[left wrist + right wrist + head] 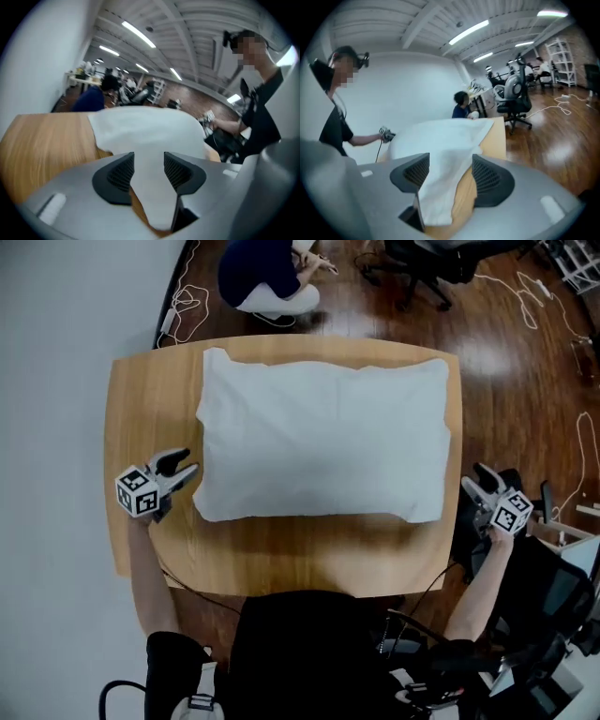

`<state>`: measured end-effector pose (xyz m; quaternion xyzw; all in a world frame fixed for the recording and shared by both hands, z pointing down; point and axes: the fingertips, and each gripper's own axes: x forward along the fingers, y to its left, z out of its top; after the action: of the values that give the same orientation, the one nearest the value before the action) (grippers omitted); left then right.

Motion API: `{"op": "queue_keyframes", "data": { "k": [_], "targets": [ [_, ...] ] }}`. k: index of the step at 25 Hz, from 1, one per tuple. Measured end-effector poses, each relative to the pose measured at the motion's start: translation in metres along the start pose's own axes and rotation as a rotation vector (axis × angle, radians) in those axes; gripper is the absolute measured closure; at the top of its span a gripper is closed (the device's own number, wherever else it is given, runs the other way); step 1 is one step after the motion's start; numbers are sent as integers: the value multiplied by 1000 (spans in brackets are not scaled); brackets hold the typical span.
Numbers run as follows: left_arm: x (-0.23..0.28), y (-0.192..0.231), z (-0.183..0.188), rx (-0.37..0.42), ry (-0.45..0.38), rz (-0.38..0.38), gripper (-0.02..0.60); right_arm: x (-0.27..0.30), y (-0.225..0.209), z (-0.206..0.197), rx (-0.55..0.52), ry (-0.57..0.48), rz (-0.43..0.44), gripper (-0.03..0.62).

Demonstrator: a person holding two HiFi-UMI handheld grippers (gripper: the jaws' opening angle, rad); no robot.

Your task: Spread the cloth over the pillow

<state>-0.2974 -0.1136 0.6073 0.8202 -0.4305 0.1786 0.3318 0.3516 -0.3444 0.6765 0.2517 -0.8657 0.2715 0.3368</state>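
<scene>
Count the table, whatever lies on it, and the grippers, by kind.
Grippers: 2, the left gripper and the right gripper
White cloth: 1
Wooden table: 1
Total: 4

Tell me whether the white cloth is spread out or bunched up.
Spread out: the cloth lies flat on the table as a full rectangle, corners out, no bunching.

A white cloth is lying spread flat over the pillow, covering it wholly, so the pillow is showing only as a plump rectangular mound beneath. Both are resting lengthwise across the far half of the wooden desk, with the cloth's corners slightly rumpled.
</scene>
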Motion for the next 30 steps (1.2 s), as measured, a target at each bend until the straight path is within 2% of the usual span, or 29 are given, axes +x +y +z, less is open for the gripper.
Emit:
{"op": "queue_keyframes", "data": {
  "k": [2,3,5,7,9,10,11,13,17,19,21,23,25,28,30],
  "targets": [
    [-27,-48,-70,52,172,-52,357,-27,34,-40,-83,50,50,306],
    [-25,-65,-99,59,216,-61,330,-38,49,-56,-120,73,68,306],
    [7,-89,-146,67,255,-65,294,-52,72,-76,-186,113,81,304],
    [40,-96,-168,54,247,-20,286,-49,81,-81,-239,145,58,304],
    [53,-93,-165,32,204,52,418,-38,80,-84,-275,204,34,309],
    [52,-93,-161,33,189,78,455,-36,81,-86,-281,241,34,424],
    [49,-95,-155,47,182,96,471,-38,83,-86,-280,271,35,586],
    [34,-104,-138,95,164,115,499,-62,93,-75,-277,276,26,588],
    [-7,-128,-83,175,52,172,547,-135,121,-16,-325,117,-79,588],
    [-14,-137,-84,179,56,192,555,-151,127,-10,-314,72,-122,588],
    [1,-138,-119,131,109,175,555,-139,121,-47,-266,128,-138,588],
    [27,-129,-163,51,173,148,555,-103,105,-103,-212,230,-133,589],
    [44,-116,-194,-10,237,152,557,-58,94,-141,-175,306,-111,589],
    [51,-103,-209,-19,338,166,560,-25,89,-158,-176,377,-107,589],
    [48,-100,-208,-15,360,165,558,-29,91,-157,-188,397,-120,589]
  ]
}}
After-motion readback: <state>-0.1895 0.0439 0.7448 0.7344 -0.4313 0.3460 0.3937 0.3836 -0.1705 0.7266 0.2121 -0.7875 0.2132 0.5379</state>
